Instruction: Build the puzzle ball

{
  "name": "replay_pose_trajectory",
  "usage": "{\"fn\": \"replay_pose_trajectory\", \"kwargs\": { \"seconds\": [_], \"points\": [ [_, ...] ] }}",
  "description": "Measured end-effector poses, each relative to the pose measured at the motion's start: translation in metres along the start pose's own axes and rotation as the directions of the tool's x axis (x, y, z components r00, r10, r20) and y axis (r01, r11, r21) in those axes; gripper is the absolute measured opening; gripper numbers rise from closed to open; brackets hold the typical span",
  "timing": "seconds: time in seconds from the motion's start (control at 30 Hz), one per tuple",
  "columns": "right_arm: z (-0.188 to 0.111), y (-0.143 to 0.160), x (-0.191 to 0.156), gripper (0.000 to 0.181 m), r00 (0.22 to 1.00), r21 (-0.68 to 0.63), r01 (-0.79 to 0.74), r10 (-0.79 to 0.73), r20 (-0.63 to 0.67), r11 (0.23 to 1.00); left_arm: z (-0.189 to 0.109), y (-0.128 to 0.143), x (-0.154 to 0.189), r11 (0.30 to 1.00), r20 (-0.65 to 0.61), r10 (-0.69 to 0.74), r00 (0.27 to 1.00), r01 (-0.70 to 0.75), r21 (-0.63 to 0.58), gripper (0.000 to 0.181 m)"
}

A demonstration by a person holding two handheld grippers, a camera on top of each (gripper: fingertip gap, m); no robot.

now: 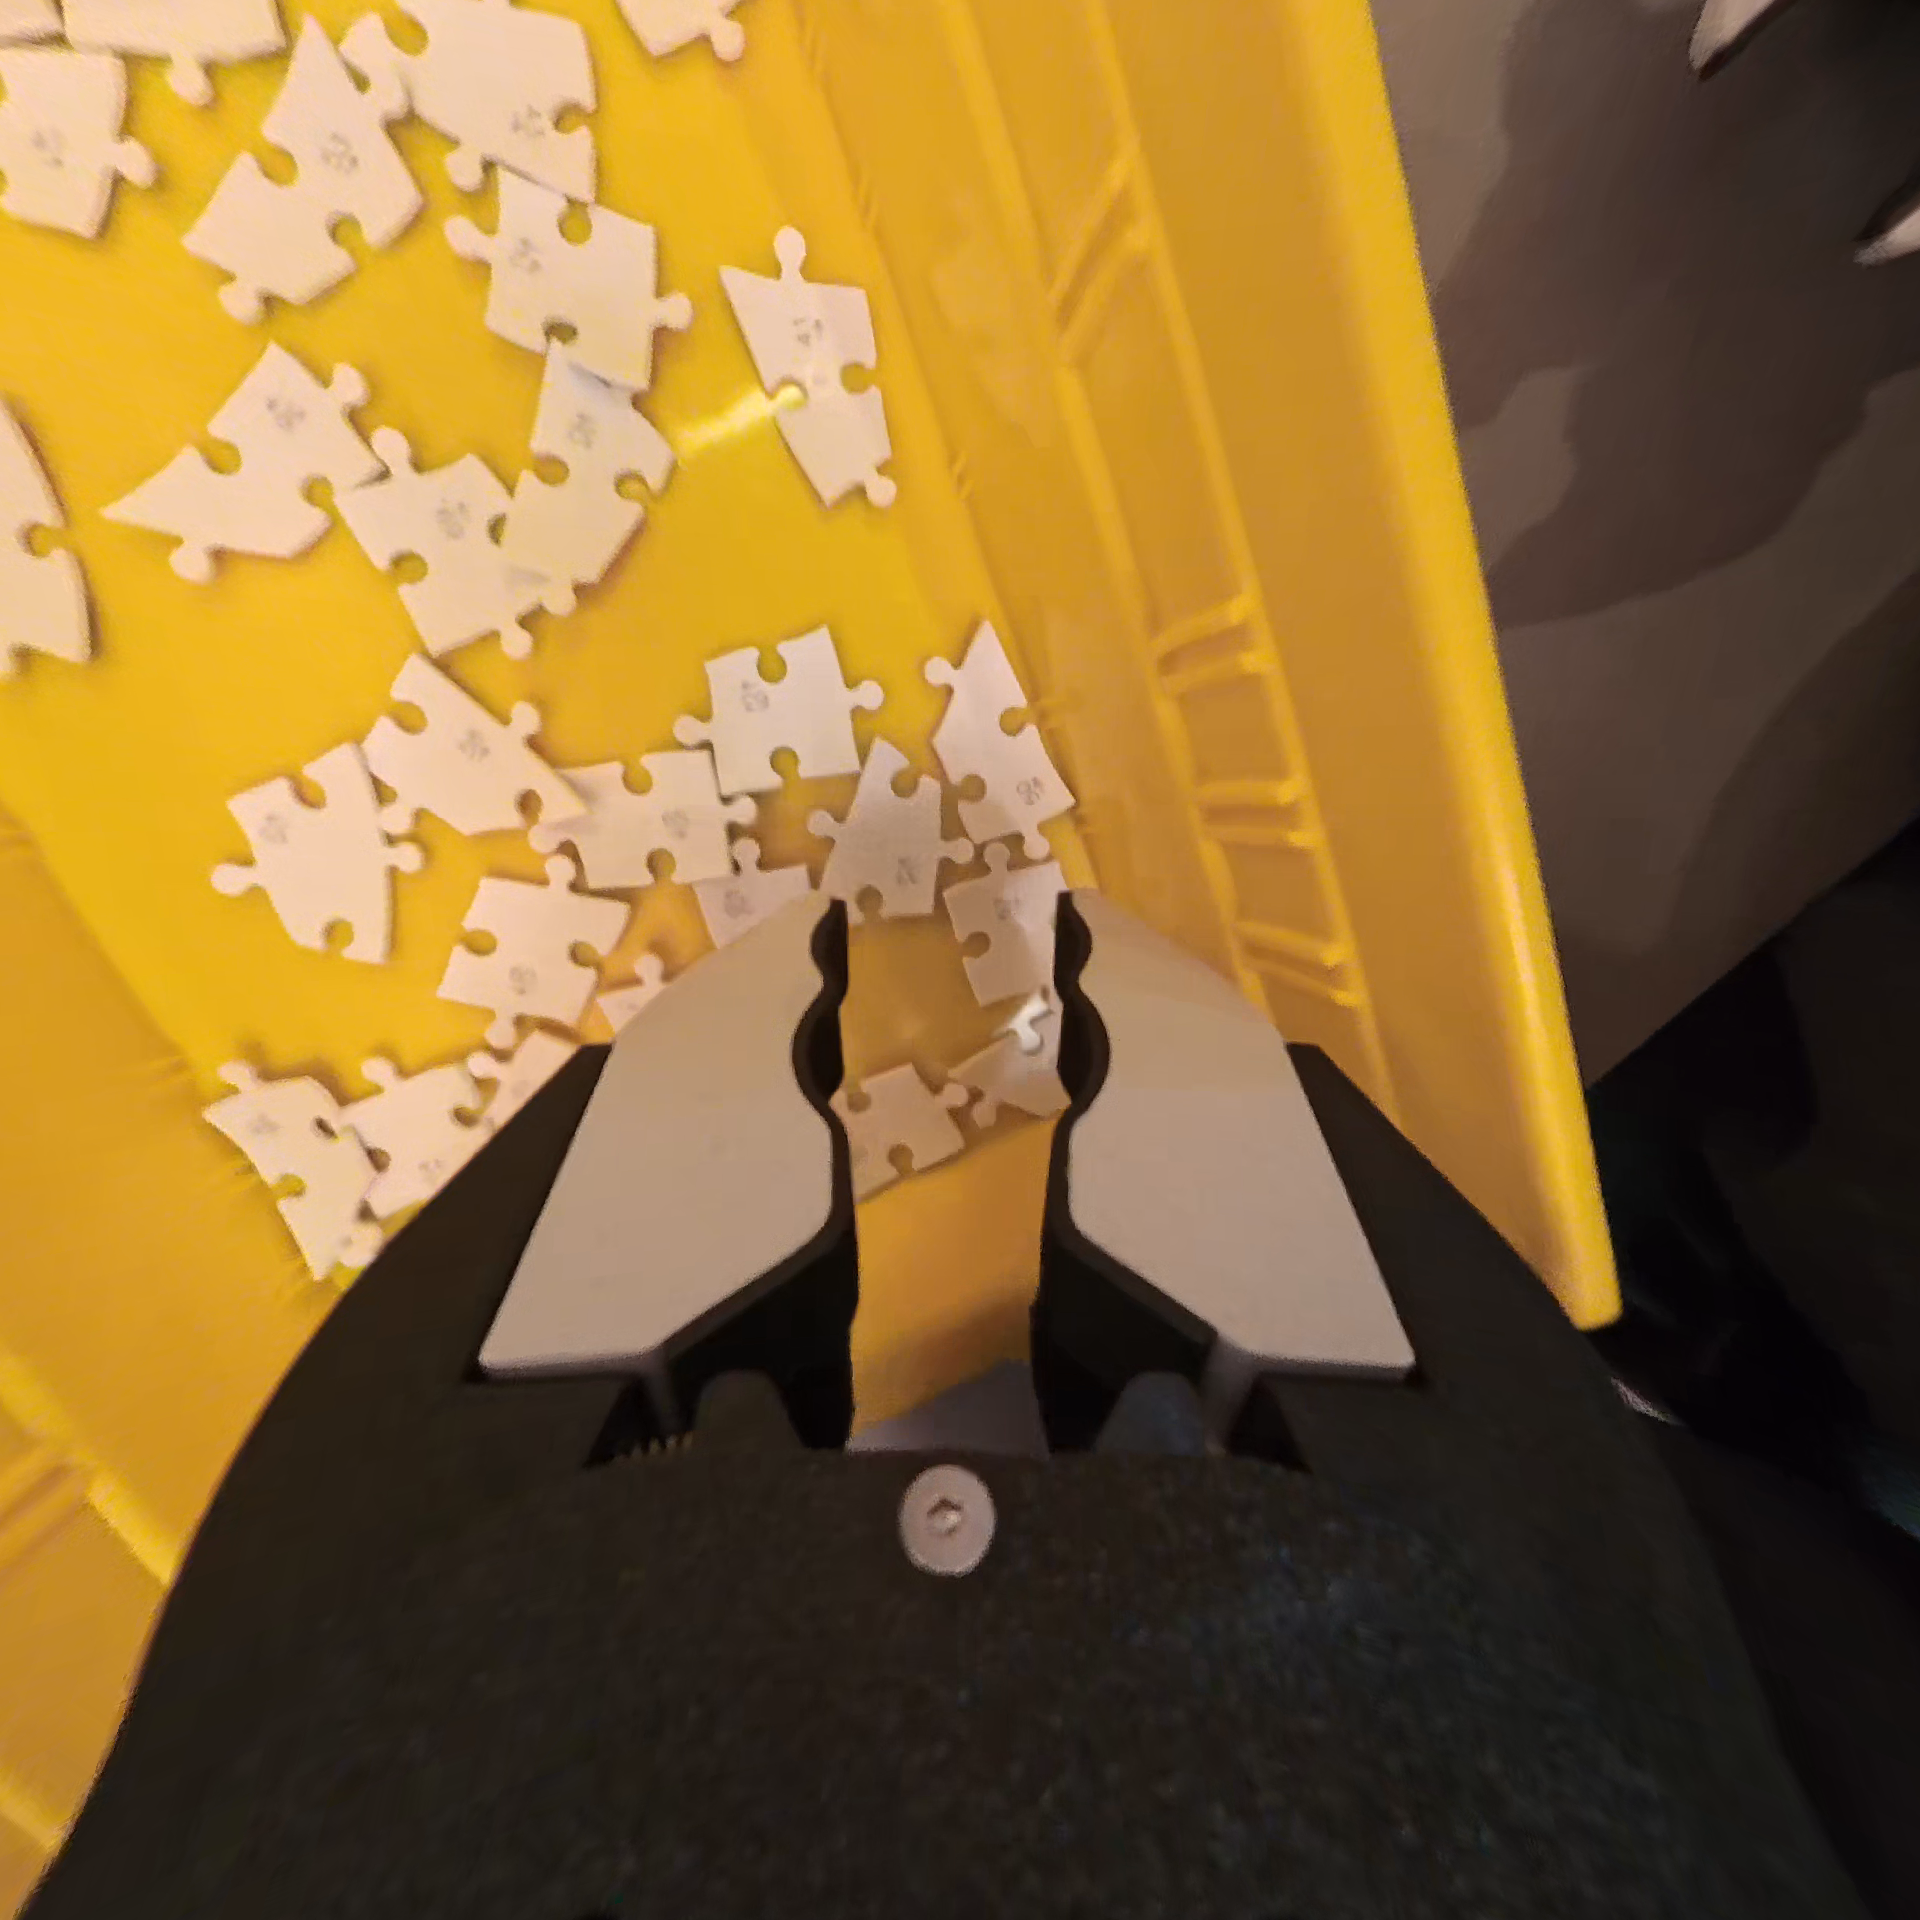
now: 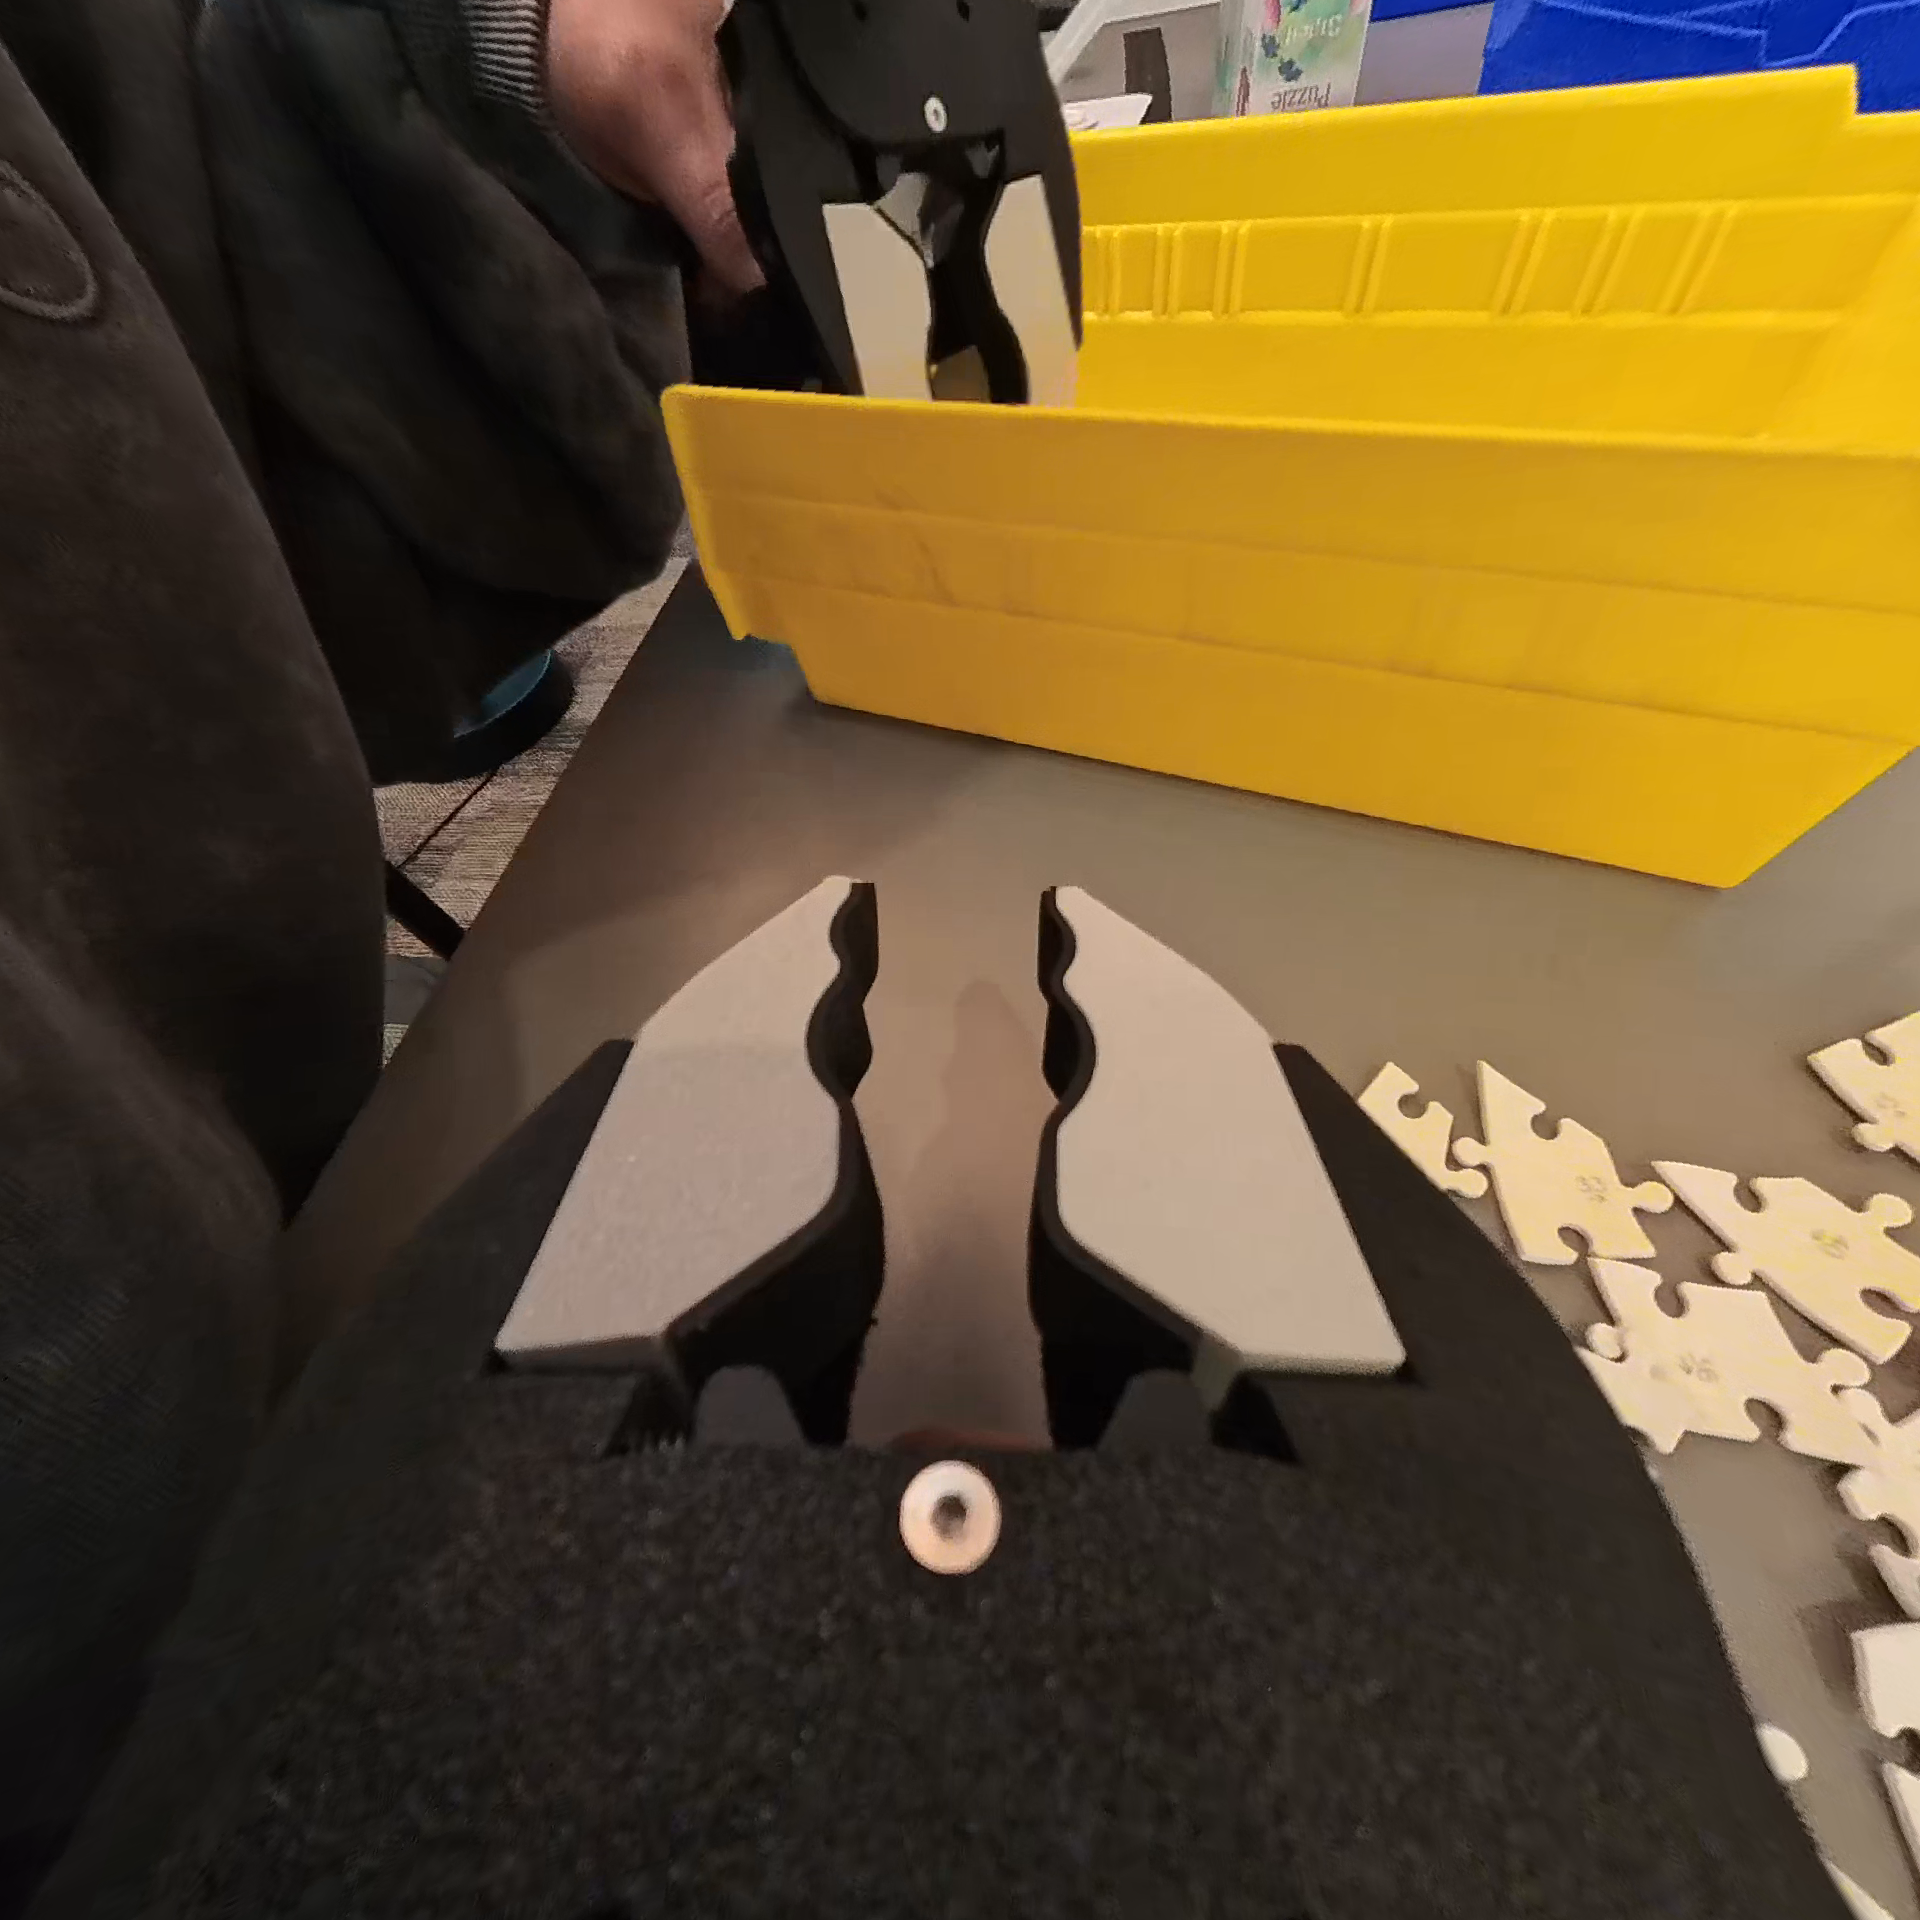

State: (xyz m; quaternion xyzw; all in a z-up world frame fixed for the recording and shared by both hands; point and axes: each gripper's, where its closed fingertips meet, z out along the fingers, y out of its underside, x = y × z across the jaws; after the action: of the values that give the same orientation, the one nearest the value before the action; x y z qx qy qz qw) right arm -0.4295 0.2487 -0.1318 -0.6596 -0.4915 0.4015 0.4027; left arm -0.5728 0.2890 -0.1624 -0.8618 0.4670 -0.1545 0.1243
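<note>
Left wrist view, yellow bin [image 1: 1195, 520] holding white puzzle pieces [image 1: 582, 270], both hand-held grippers released, empty.

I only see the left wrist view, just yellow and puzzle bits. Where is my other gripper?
Observer: The right gripper hovers above the grey table, outside the yellow bin.
Operator: Is it holding a piece?
Observer: No, it is open and empty.
Operator: Are all the pieces in the bin?
Observer: No, more white pieces lie on the table to its right.
Operator: Where am I?
Observer: Your left gripper points down into the bin's near corner.
</note>
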Motion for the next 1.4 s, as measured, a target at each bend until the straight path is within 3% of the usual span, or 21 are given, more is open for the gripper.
{"fn": "replay_pose_trajectory", "kwargs": {
  "seconds": [0.5,0.97,1.23,1.4],
  "points": [
    [-0.004,-0.004,0.004,0.028,0.999,0.042,-0.038,0.038,0.007,0.998,0.012,-0.054,-0.041,0.993,0.060,0.032,0.998,-0.039,0.108,0.038],
    [-0.005,-0.004,0.004,0.029,0.999,0.042,-0.038,0.038,0.004,0.998,0.035,-0.087,-0.073,0.991,0.103,0.082,0.991,-0.091,0.093,0.041],
    [-0.005,-0.004,0.004,0.029,0.999,0.041,-0.037,0.037,0.003,0.998,0.019,-0.108,-0.116,0.984,0.278,-0.045,0.960,-0.006,0.180,0.045],
    [-0.006,-0.004,0.004,0.029,0.999,0.043,-0.043,0.043,0.004,0.998,0.010,-0.102,-0.131,0.987,0.347,-0.081,0.934,0.027,0.158,0.044]
  ]
}}
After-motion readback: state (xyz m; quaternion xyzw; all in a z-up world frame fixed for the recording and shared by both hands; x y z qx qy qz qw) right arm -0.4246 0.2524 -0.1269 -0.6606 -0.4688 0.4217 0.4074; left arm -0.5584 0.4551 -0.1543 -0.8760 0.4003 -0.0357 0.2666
